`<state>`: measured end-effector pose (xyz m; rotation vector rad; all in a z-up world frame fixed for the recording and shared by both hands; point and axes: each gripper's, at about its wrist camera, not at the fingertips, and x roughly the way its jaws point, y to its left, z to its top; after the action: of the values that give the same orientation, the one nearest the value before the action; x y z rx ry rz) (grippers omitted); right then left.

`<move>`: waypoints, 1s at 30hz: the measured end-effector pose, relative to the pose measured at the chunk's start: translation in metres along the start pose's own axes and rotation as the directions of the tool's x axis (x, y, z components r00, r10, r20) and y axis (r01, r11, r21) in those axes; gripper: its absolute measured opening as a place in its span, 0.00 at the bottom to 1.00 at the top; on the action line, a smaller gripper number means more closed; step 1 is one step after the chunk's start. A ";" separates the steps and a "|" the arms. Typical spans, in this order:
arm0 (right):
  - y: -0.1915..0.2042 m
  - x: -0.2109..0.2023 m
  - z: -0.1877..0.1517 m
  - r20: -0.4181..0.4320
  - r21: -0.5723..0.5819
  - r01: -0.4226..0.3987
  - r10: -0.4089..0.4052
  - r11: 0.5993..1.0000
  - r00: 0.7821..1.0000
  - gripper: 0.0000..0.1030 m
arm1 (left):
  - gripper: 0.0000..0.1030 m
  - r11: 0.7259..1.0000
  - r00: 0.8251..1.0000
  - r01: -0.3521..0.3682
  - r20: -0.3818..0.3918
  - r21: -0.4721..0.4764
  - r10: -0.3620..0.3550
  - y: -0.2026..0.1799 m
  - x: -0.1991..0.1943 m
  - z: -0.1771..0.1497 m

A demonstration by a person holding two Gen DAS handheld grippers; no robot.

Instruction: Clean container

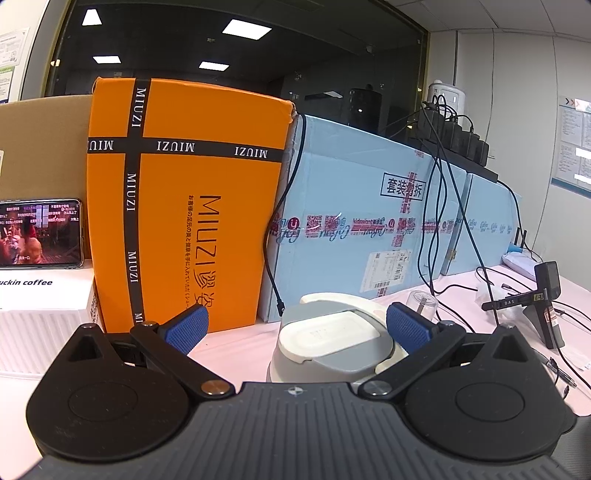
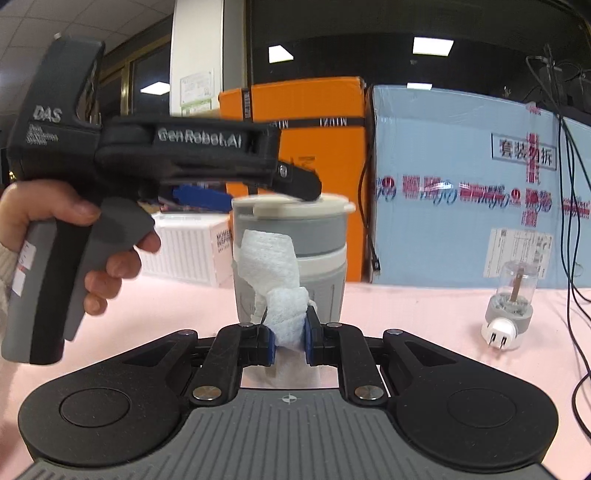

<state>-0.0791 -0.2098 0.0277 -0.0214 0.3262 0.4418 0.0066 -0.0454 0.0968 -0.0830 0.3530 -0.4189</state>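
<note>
Place: an office
Signs: ceiling light panels (image 1: 246,28), glass partition (image 1: 258,66), wall notices (image 1: 574,144), charger row (image 1: 454,136), stacked cartons (image 1: 369,206)

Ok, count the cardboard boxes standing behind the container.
4, maybe more hidden: brown box far left, orange box beside it, blue box next, second blue box rightmost.

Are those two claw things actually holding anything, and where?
The right gripper pinches a white cloth by its bunched lower end. The left gripper is open above the cup, holding nothing.

Black grippers with ribbed grey decks, blue-padded fingers (image 1: 186,328), silver pivot screws (image 2: 207,392), "DAS" lettering.
</note>
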 end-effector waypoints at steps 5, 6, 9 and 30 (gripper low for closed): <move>-0.001 0.007 -0.008 -0.060 0.011 -0.009 0.010 1.000 0.998 0.13 | 1.00 1.000 1.000 0.001 0.000 0.001 -0.001 0.000 0.000 0.000; -0.002 0.008 -0.009 -0.075 0.015 -0.009 0.010 1.000 0.997 0.13 | 1.00 1.000 1.000 0.002 0.000 0.001 -0.002 0.000 0.000 0.000; -0.005 0.018 -0.014 -0.125 0.036 -0.011 0.016 0.999 0.992 0.13 | 1.00 1.000 1.000 0.011 -0.002 0.007 -0.011 -0.002 0.000 0.000; -0.019 -0.032 0.027 0.095 0.026 0.037 -0.040 0.999 0.995 0.13 | 1.00 1.000 1.000 -0.007 0.000 0.007 0.007 0.000 0.003 -0.001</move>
<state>-0.0903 -0.2379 0.0626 0.0166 0.2362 0.3994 0.0088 -0.0464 0.0947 -0.0749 0.3519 -0.4129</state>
